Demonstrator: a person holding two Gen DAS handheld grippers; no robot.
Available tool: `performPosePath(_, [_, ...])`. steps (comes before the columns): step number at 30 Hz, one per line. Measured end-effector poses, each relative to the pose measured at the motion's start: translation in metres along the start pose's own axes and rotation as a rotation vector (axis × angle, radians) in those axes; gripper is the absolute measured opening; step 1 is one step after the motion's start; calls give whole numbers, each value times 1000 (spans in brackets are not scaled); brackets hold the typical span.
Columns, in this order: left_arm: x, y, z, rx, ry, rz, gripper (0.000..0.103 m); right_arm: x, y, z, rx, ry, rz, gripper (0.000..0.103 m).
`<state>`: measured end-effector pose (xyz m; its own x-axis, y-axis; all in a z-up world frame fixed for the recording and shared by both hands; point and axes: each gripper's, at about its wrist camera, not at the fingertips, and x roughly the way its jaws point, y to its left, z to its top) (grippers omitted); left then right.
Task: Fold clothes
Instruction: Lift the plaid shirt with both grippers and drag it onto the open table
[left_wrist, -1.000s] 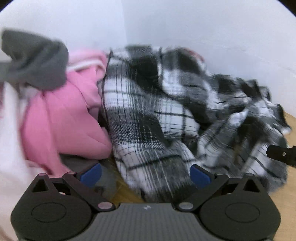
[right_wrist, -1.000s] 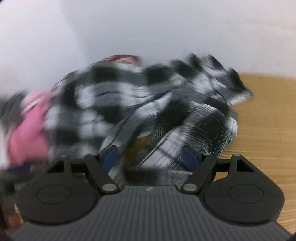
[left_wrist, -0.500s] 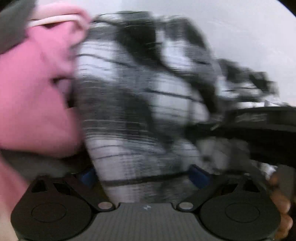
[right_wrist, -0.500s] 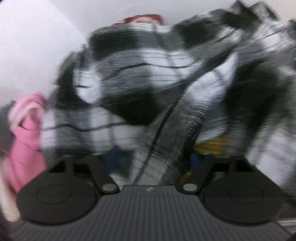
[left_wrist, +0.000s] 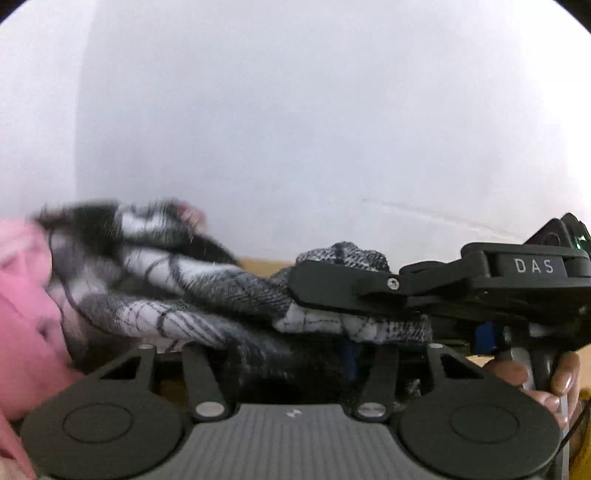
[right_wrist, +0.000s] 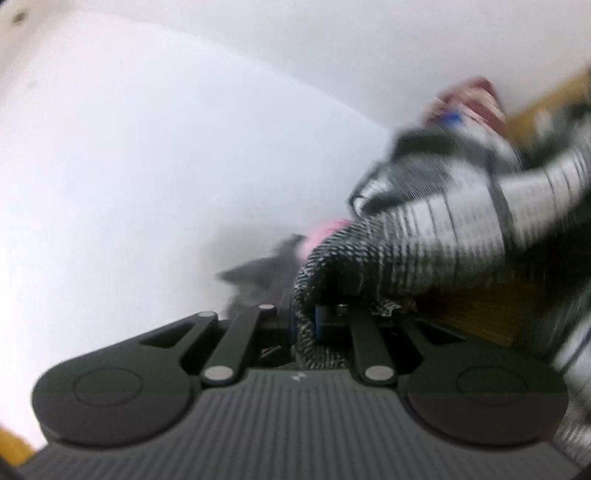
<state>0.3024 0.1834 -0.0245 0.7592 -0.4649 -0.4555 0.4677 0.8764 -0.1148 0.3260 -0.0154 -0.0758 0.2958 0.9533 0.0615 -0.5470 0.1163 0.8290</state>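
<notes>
A black-and-white plaid shirt (left_wrist: 166, 288) stretches from the clothes pile on the left to my right gripper (left_wrist: 332, 291), seen side-on at right with a fold pinched in its fingers. In the right wrist view the right gripper (right_wrist: 321, 321) has its jaws nearly together and still closing on a bunch of the plaid shirt (right_wrist: 443, 229). My left gripper (left_wrist: 280, 350) sits under the shirt. Its jaws are closing with a wide gap, and dark cloth lies between them and hides the left pad.
A pink garment (left_wrist: 22, 295) lies left of the shirt, against the white wall. A grey garment (right_wrist: 258, 273) and a dark red one (right_wrist: 476, 92) show blurred behind. The wooden table (left_wrist: 258, 264) runs along the wall. A person's hand (left_wrist: 554, 380) holds the right gripper's handle.
Both grippers went into the plaid shirt and tipped up toward the wall. The right jaws shut on the cloth, the left jaws narrowed, and the shirt rose off the pile.
</notes>
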Motion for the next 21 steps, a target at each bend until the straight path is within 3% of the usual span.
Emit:
performPosePath(8, [-87, -129, -3, 127, -49, -158, 50, -127, 115, -50, -111, -79, 33, 13])
performPosePath(11, [-107, -189, -14, 163, -49, -266, 49, -202, 152, -77, -122, -134, 11, 13])
performPosePath(14, [-111, -251, -35, 146, 21, -380, 52, -288, 183, -108, -123, -185, -63, 13])
performPosePath(17, [-98, -299, -64, 53, 177, -467, 64, -370, 196, -138, -37, -256, -325, 17])
performPosePath(18, [-90, -311, -75, 26, 222, -463, 68, -397, 199, -148, -3, -280, -420, 24])
performPosePath(19, [-81, -315, -85, 10, 250, -444, 71, -424, 203, -159, 21, -296, -554, 33])
performPosePath(21, [-76, -324, -103, -16, 297, -398, 75, -473, 210, -182, 42, -299, -844, 41])
